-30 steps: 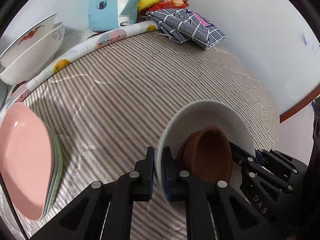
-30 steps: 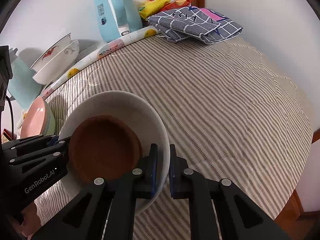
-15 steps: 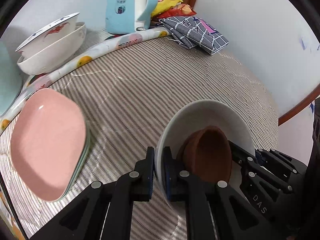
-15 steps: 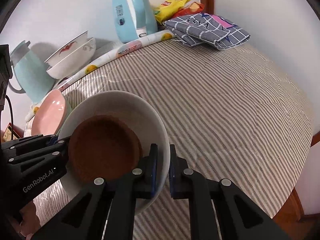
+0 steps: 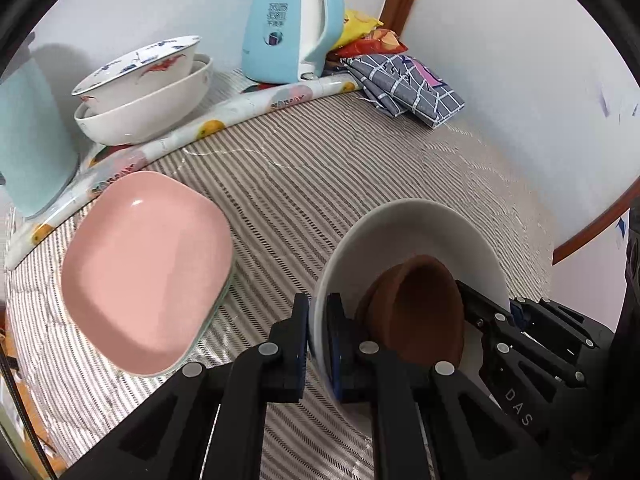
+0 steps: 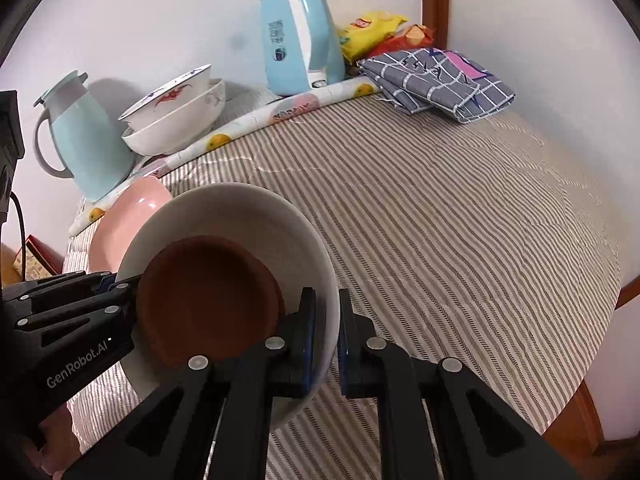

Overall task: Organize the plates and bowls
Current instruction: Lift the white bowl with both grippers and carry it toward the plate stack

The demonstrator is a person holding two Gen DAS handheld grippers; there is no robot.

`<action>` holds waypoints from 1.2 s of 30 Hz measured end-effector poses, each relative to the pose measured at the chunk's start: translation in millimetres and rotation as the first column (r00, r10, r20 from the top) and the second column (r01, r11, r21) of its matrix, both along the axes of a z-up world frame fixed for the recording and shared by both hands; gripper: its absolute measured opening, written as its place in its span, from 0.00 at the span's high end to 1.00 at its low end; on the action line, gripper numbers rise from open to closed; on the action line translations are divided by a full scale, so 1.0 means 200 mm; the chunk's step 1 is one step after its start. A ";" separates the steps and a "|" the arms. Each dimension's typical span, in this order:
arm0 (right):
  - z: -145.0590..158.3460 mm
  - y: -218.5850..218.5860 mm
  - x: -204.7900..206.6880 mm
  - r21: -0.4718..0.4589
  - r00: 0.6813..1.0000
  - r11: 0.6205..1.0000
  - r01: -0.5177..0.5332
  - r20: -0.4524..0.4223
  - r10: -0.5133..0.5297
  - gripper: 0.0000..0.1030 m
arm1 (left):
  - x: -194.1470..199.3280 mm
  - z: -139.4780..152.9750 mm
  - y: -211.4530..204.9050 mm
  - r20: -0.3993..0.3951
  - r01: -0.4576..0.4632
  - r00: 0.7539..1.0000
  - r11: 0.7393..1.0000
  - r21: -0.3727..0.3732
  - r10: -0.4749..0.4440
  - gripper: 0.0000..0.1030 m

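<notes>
We've got both claws pinched tight on opposite rims of the white bowl, left gripper on one side and right gripper on the other, holding it above the striped tablecloth with the brown bowl nested inside it. Pink plate sits left of it on what looks like a greenish plate, only an edge visible. Two patterned bowls stacked by the wall, between the blue kettle and the pale jug.
</notes>
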State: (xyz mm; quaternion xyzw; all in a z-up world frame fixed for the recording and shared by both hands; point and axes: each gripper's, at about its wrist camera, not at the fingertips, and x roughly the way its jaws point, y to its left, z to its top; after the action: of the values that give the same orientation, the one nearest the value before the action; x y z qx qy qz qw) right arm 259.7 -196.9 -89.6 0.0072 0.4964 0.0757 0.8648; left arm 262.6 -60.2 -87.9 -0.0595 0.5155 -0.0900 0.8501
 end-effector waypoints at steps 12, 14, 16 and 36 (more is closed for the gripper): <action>0.01 0.10 -0.03 -0.004 1.000 1.000 -0.024 0.001 0.024 0.92 | -0.04 0.01 0.10 -0.002 -0.033 0.999 0.999 -0.006 0.033 0.91; 0.01 0.11 -0.03 -0.002 1.000 1.000 -0.026 -0.001 0.026 0.91 | -0.05 0.01 0.11 -0.003 -0.034 0.999 0.999 -0.011 0.034 0.91; 0.01 0.11 -0.03 -0.002 1.000 1.000 -0.027 0.000 0.027 0.91 | -0.05 0.02 0.11 0.001 -0.036 0.999 0.999 -0.009 0.036 0.91; 0.10 0.33 0.06 0.005 0.996 0.997 -0.083 0.039 0.083 0.92 | -0.02 0.12 0.32 0.037 -0.103 0.994 0.995 -0.006 0.103 0.91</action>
State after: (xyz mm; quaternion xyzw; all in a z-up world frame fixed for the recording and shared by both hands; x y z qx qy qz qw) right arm 270.9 -131.2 -69.7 -0.0117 0.4793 0.1134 0.8702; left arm 258.5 2.9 -63.0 -0.0859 0.4955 -0.0481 0.8630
